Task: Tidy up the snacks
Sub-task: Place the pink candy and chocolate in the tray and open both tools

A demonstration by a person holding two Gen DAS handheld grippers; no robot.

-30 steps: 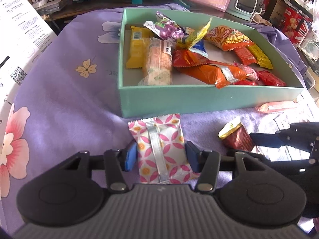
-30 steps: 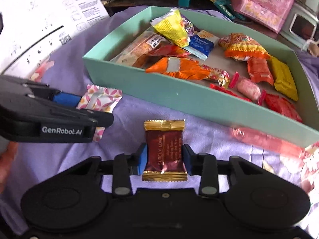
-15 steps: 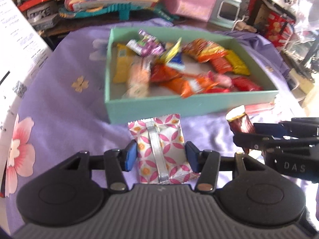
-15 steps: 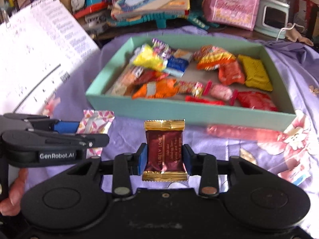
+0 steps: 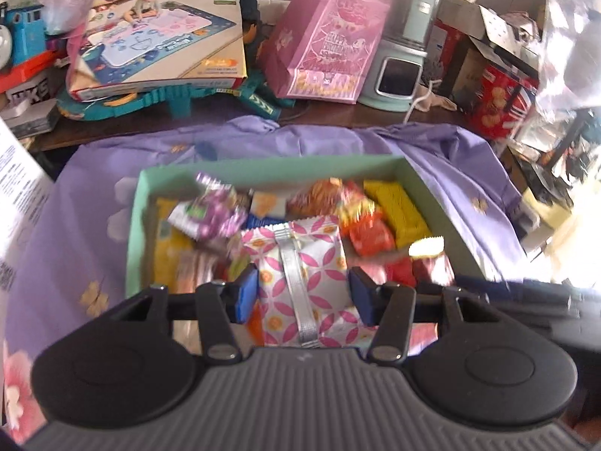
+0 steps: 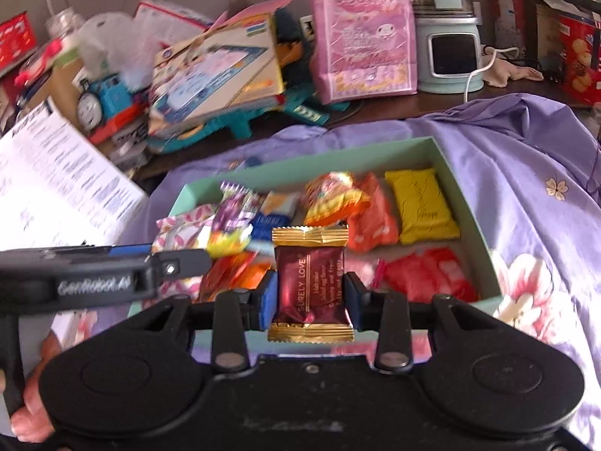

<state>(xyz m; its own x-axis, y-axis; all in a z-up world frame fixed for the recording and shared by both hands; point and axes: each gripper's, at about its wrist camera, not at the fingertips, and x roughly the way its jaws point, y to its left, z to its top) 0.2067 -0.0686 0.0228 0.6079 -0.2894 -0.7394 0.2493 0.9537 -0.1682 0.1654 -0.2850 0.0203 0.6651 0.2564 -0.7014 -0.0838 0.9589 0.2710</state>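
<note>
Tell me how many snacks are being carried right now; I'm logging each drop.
2. The left gripper holds a pink-patterned packet, and the right gripper holds a dark red chocolate. Both are above the green box.

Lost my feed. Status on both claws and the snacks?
Left claw shut on pink-patterned packet, right claw shut on maroon packet. Both over mint box. Nothing blocking.
</note>
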